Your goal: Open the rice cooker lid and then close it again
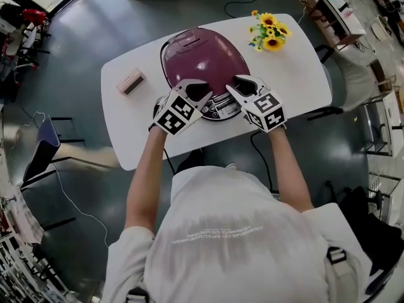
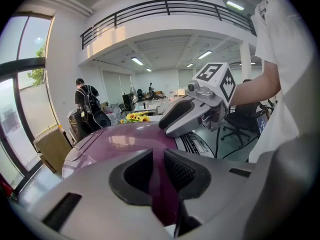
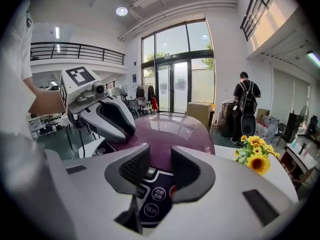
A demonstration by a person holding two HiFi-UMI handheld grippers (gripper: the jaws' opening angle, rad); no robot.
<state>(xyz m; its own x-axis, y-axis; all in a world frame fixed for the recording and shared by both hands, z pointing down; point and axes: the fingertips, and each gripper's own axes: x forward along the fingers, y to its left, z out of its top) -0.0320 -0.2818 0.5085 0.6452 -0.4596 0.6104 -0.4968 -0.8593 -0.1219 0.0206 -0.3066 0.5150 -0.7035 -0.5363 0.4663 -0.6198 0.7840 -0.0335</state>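
The rice cooker (image 1: 205, 59) stands near the middle of the white surface (image 1: 297, 74), towards its far edge, with its front turned to the person. Its lid (image 2: 120, 139) is down: a glossy, plum-coloured dome that mirrors the ceiling lights, with a raised strip along the far side. At the front edge sits a dark control panel (image 3: 155, 194) with round buttons, ringed in silver. The left claw (image 1: 196, 92) hovers over the near left part of the lid, its pads spread only a little, with nothing pinched between them. The right claw (image 1: 243, 86) is at the near right, spread wider and empty, with the panel showing through its gap. From the head view the two claws and their marker cubes cover most of the panel and the cooker's front, and the dome hides the body beneath it. Whether either claw touches the lid cannot be told, and the print on the buttons is too small to read. Sunflowers (image 1: 270, 31) stand at the far right corner, and a small pink box (image 1: 131, 82) lies near the left edge.
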